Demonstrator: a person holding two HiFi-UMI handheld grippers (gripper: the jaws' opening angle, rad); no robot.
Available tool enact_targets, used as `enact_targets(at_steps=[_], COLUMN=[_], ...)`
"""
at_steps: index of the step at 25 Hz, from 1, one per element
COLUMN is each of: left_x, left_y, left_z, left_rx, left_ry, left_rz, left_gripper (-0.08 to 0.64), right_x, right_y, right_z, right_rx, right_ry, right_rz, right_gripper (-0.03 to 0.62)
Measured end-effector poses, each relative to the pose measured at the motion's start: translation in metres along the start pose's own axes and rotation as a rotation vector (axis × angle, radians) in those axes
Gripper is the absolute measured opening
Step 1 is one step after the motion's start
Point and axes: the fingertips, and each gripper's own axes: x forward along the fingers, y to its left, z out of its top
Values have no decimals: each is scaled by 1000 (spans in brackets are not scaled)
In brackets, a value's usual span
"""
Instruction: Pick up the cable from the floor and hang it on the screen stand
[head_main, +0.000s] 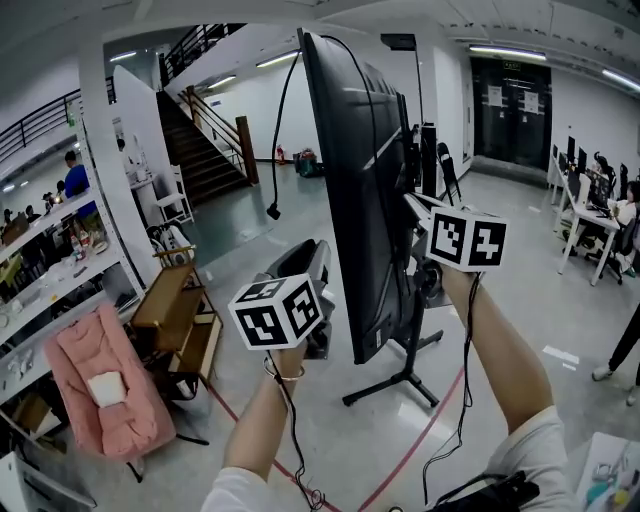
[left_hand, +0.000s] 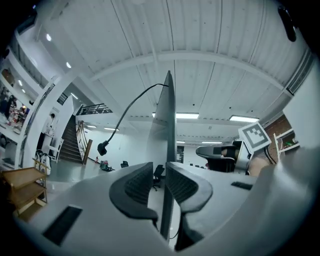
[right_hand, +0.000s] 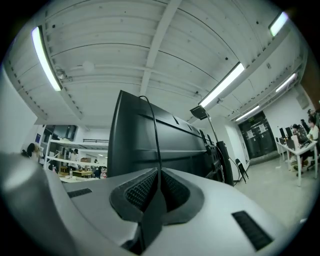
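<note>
Right gripper (right_hand: 158, 175) pinches the cable (right_hand: 154, 132), partly hidden behind the screen (right_hand: 131, 142); left gripper (left_hand: 159, 176) spread, seemingly empty.

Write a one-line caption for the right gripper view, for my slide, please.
Right gripper shut on a black cable that runs up over the top edge of the screen.

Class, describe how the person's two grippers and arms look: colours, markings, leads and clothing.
Both the left gripper and the right gripper have pale grey shells with dark ribbed pads. Each carries a white cube printed with black square markers. A thin black lead trails from each along the forearm. The person wears short white sleeves.
</note>
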Motion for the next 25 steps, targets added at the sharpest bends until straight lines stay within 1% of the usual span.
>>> enact_targets(at_steps=[4,6,8,10,13,16,19,22,25], left_x=[-8,-16,-24,-32,-47,-67,-89,-106,-116], left_y=[-25,-38,-51,-65,-82,-97,-110,-120,-124], left_z=[-22,-41,-65,-91,-126,-153,-175,-188,-194], left_rx=[-14,-14,-24,-55,-87,-113,-127,-108,-85], left_ry=[19,36,57,82,115,131,148,164,171], left_rz=[6,28,62,101,175,246,301,339,351], left_gripper=[57,44,32,21,15,8,6,5,5], right_x=[-32,-49,-66,-86,-115,-139,-162,-182,-194], right_y=[6,10,9,6,2,2,3,5,6], right_z=[-42,-65,-87,-105,-128,-153,-181,-205,-222], right_rx=[26,31,18,-5,-22,12,53,96,115], right_ry=[-19,-16,13,46,83,122,162,201,221], right_rz=[14,22,30,43,71,106,129,147,140], right_gripper=[29,29,29,29,29,29,29,29,28])
